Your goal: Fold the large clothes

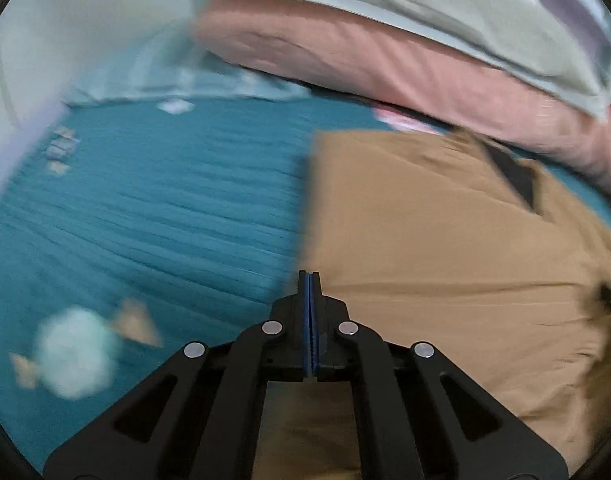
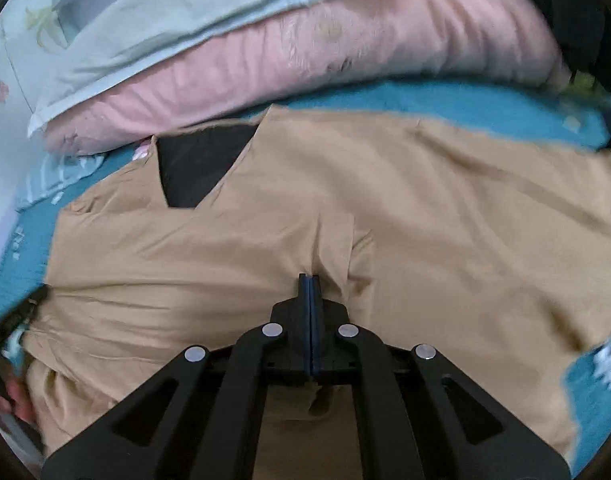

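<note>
On the teal ribbed bedspread (image 1: 153,200), just near of the stacked pink quilt (image 2: 345,48), lies the tan garment (image 2: 385,200), spread flat, its dark-lined V neck at far left. Thin, limp woven cloth: likely light, creasing readily; best pinched at hems or corners. Left gripper (image 1: 309,280) and right gripper (image 2: 309,282): both closed, nothing visibly held.

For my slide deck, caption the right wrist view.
Right gripper, fingers shut, above a tan garment spread on a teal bedspread.
</note>
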{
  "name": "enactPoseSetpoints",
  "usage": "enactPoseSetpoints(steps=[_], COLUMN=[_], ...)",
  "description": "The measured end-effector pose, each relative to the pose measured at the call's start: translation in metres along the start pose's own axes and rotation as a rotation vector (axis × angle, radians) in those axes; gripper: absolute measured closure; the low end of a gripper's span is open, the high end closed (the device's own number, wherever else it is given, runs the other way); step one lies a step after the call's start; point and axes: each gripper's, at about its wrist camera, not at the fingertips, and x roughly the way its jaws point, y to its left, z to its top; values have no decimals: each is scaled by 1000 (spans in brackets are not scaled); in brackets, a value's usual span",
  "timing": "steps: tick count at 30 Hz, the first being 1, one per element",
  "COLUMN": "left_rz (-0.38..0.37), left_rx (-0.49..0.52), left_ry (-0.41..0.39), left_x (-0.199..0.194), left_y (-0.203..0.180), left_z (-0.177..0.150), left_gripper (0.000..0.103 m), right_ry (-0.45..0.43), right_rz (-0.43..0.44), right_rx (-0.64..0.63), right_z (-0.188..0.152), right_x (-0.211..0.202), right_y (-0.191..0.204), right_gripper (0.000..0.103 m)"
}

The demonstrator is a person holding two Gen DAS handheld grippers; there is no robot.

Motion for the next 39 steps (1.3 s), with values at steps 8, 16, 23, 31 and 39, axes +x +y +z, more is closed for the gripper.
enactPoseSetpoints(steps=[8, 16, 23, 31, 39], left_rz=[-245, -278, -75, -43, -43], left_rx=[8, 60, 58, 97, 100], left_ry=[-121, 23, -13, 26, 0], left_x=[-22, 51, 28, 27, -32], left_y=[-55, -81, -34, -37, -44], left_z=[53, 58, 62, 57, 56], left_gripper=[100, 101, 100, 100, 89], right_ry=[-64, 53, 88, 101, 83], right_rz=[150, 58, -44, -85, -44], right_rx=[-13, -85, -4, -27, -21], right_z=[28, 21, 28, 22, 25], right_x=[16, 58, 32, 36, -23], right_y=[72, 74, 5, 21, 28], right_gripper=[103, 103, 103, 102, 99])
